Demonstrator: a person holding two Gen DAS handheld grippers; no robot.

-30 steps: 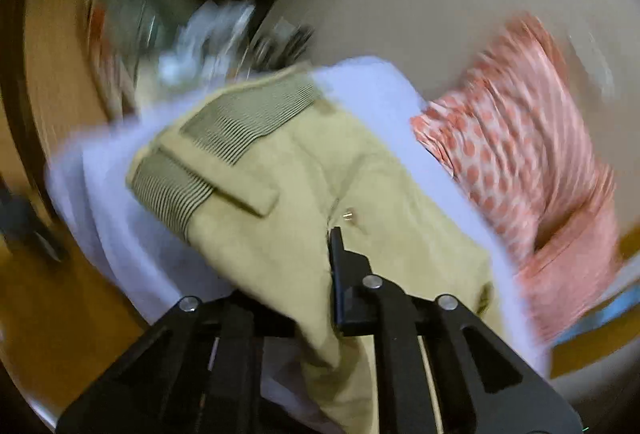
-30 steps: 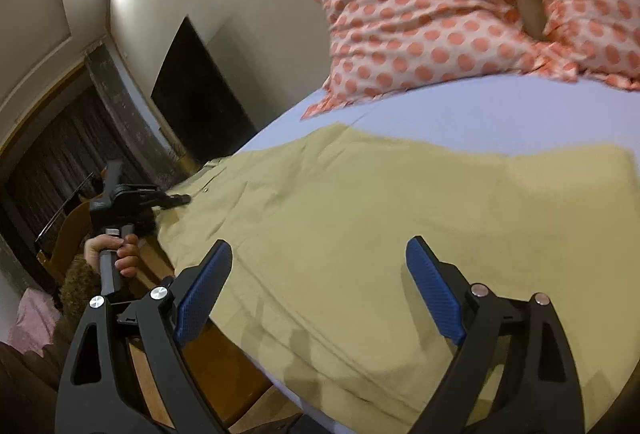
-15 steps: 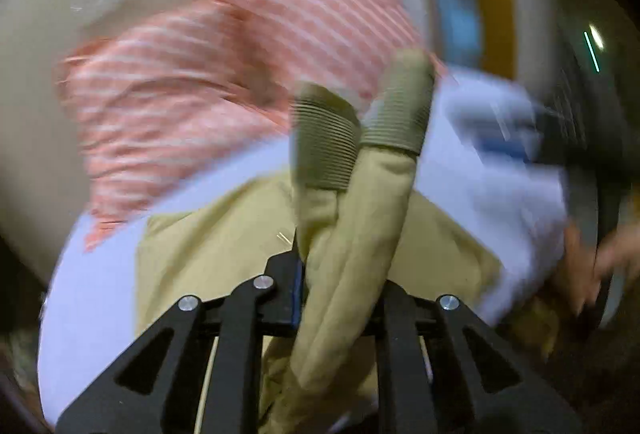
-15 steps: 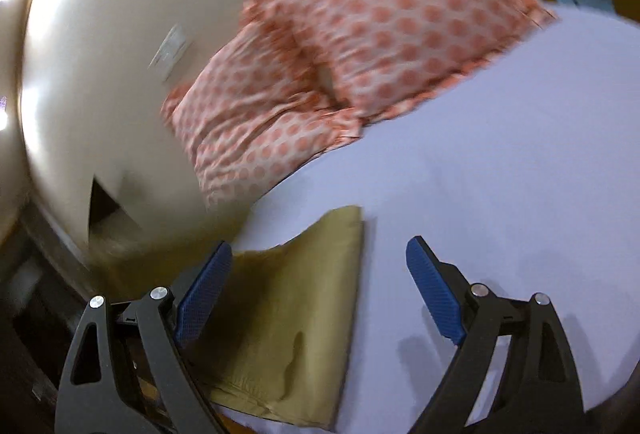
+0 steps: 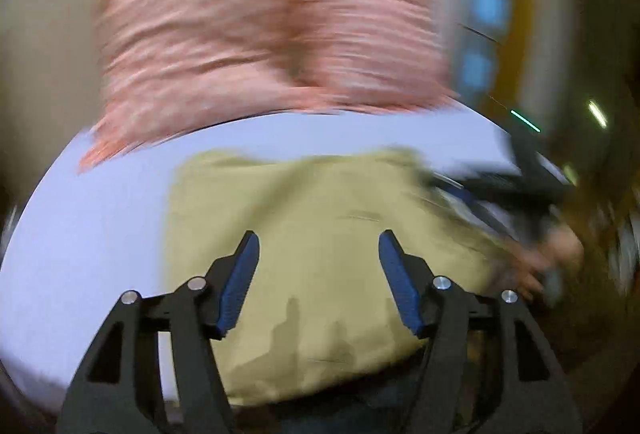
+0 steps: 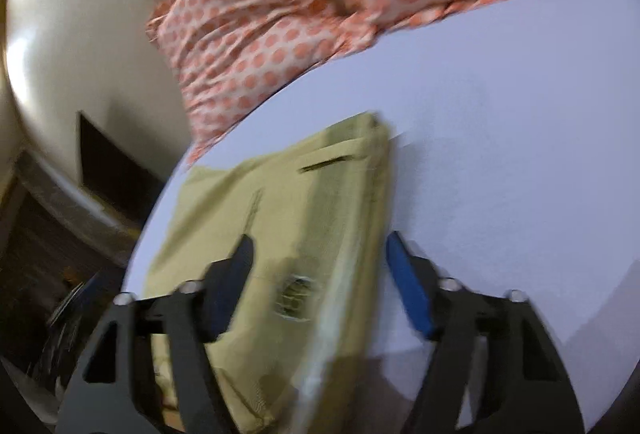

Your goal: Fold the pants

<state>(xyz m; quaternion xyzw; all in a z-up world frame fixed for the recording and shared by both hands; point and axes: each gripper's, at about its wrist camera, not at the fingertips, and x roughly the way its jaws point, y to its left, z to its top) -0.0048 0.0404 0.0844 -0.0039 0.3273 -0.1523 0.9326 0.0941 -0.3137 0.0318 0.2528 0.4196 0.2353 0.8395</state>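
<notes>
Folding: one fold looks laid; my guess is the next step is squaring or a second fold.
Left gripper (image 5: 319,254): jaws wide apart, holding nothing, poised over the near part of the pants (image 5: 304,234).
Right gripper (image 6: 318,258): jaws spread, empty, straddling the right-hand edge of the pants (image 6: 280,218).
Pants: khaki, lying doubled on the sheet (image 6: 500,162), near its front edge.
Advice: pinch all layers at the edge, lift low, keep both sides level so corners meet.
Far: dotted pillows (image 6: 320,6), well beyond the pants.
Caution: both views are blurred; exact layers cannot be told.
</notes>
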